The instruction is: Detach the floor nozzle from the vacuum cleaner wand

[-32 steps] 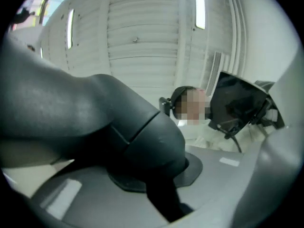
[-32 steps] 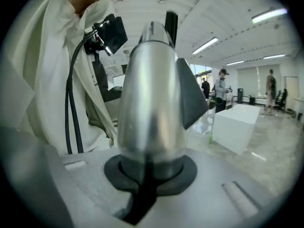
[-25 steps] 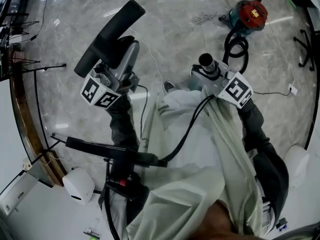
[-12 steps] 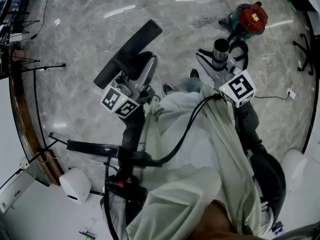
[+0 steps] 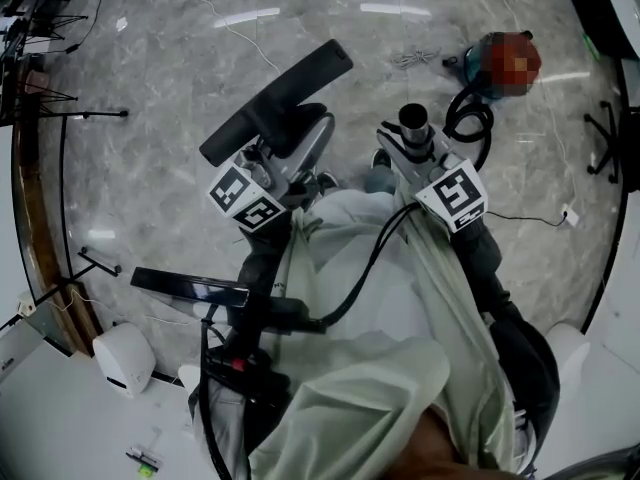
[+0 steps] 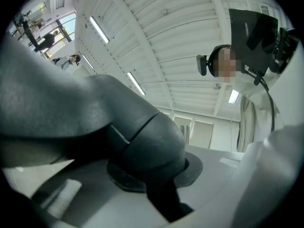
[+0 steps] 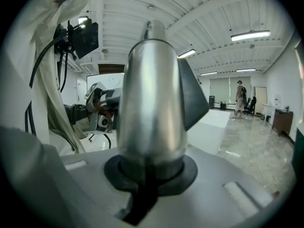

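- On my left gripper (image 5: 285, 158) the jaws are only partly apart and clamped on the grey neck of the floor nozzle (image 5: 280, 98). The left gripper view is filled by that dark rounded neck (image 6: 142, 141), seated between the jaws.
- The nozzle's long black head runs diagonally across the upper middle of the head view, up off the marble floor (image 5: 150, 118).
- In the centre I see a clear gap between the nozzle's neck and the wand's open end; the two are not joined.
- My right gripper (image 5: 415, 153), right of centre, has its jaws closed narrowly around the wand (image 5: 413, 123). In the right gripper view the shiny metal tube (image 7: 152, 103) stands upright between them.
- At the upper right the vacuum body (image 5: 478, 63) sits on the floor, with its black hose (image 5: 470, 118) looped just below it.
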{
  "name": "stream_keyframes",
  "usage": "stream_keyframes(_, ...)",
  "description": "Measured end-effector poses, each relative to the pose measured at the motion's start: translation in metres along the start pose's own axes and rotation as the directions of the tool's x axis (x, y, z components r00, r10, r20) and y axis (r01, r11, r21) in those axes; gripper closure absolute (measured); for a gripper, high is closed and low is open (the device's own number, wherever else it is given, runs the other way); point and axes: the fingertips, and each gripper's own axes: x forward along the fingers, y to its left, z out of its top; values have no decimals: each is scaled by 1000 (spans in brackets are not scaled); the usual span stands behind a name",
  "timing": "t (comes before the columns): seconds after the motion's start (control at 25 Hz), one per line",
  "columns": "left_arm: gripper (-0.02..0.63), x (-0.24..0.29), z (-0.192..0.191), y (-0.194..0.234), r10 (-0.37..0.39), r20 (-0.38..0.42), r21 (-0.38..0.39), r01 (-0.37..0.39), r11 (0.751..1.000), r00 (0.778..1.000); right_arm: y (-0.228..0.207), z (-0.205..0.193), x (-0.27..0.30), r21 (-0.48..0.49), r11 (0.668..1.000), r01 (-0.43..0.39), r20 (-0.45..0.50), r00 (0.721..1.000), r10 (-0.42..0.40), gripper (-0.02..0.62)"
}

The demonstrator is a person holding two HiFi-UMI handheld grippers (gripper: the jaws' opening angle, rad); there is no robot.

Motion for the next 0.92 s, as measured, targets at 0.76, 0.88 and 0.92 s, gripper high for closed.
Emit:
stream_keyframes(0.76,531,1,1,0,10,7,-29,-9,1000,1000,10,-10,10,-39,998,-56,-38,998,55,554)
stream_keyframes(0.88,531,0,4,3,7,12,-24,-7,1000,1000,10,-7,14,-45,998,-52,-34,998,51,554)
stream_keyframes(0.92,529,-1,4,4,7,13,-23,-7,1000,1000,10,-6,15,-45,998,-50,-33,998,49,554)
